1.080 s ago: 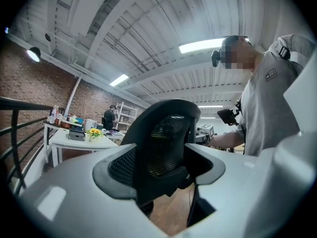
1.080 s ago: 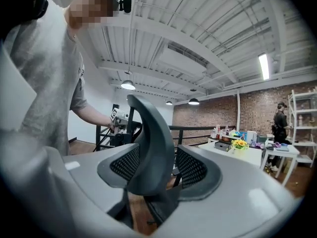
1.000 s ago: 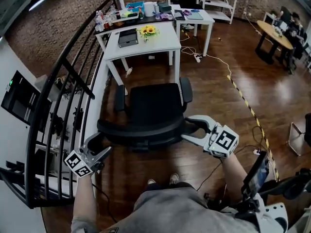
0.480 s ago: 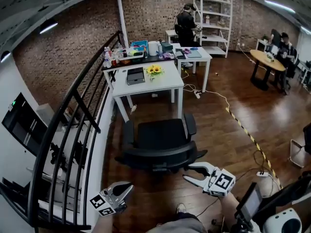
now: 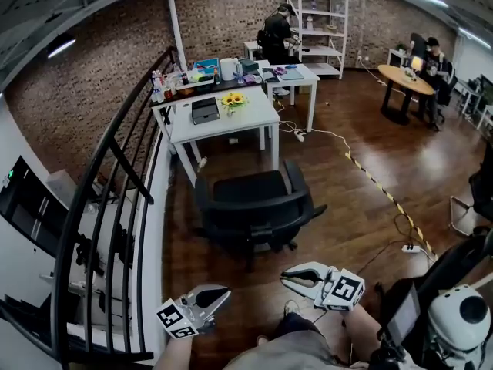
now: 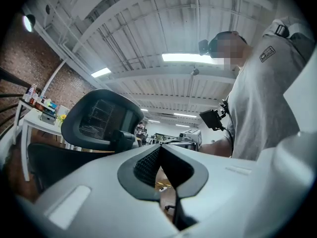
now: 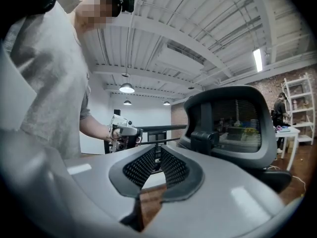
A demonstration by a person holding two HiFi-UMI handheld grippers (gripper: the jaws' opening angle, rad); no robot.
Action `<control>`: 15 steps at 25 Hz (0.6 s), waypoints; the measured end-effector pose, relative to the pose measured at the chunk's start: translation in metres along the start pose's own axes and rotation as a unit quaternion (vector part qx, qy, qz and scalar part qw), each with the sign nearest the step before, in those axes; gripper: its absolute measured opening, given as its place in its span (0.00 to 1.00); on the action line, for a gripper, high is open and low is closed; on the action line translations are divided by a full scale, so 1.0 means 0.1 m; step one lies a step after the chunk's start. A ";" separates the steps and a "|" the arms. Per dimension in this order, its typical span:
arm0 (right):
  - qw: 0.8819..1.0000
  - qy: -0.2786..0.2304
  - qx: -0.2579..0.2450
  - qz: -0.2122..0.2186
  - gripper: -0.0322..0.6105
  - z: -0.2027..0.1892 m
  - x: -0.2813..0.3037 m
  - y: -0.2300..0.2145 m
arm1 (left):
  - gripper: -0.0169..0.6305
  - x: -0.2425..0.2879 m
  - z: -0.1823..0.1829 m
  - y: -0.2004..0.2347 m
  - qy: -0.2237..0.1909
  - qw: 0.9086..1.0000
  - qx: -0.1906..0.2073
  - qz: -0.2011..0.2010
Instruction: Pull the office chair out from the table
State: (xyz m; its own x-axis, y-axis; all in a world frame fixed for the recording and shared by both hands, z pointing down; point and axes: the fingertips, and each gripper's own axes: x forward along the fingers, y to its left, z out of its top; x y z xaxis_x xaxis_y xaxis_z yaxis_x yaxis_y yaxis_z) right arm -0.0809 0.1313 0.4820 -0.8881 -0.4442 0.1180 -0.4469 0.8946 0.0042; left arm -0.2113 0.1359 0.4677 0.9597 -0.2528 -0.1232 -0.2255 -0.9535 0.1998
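Your left gripper (image 5: 223,290) is fully closed and empty. Your right gripper (image 5: 287,277) is closing on nothing; the chair (image 5: 254,206) stands apart from both.

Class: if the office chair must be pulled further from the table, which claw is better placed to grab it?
Right, marginally. The right claw sits nearer the backrest of the office chair than the left claw. Both are off it, the left shut, the right closing on nothing, so either must reopen.
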 end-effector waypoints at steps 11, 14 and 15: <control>0.999 0.023 0.029 0.003 0.06 -0.04 0.10 0.53 | 0.03 0.00 -0.12 -0.39 0.009 0.998 -0.032 -0.048; 0.999 0.030 0.034 0.016 0.06 -0.11 0.16 0.67 | 0.03 -0.01 -0.18 -0.46 0.008 0.998 -0.038 -0.053; 0.999 0.033 0.034 0.022 0.06 -0.14 0.18 0.72 | 0.03 -0.02 -0.23 -0.49 0.009 0.998 -0.041 -0.053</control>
State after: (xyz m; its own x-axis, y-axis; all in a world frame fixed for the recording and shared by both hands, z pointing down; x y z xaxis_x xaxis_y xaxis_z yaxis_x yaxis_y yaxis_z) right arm -0.1273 0.1888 0.4987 -0.8989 -0.3985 0.1820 -0.4161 0.9066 -0.0699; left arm -0.1983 0.1865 0.4802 0.9804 -0.1478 -0.1305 -0.1092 -0.9580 0.2651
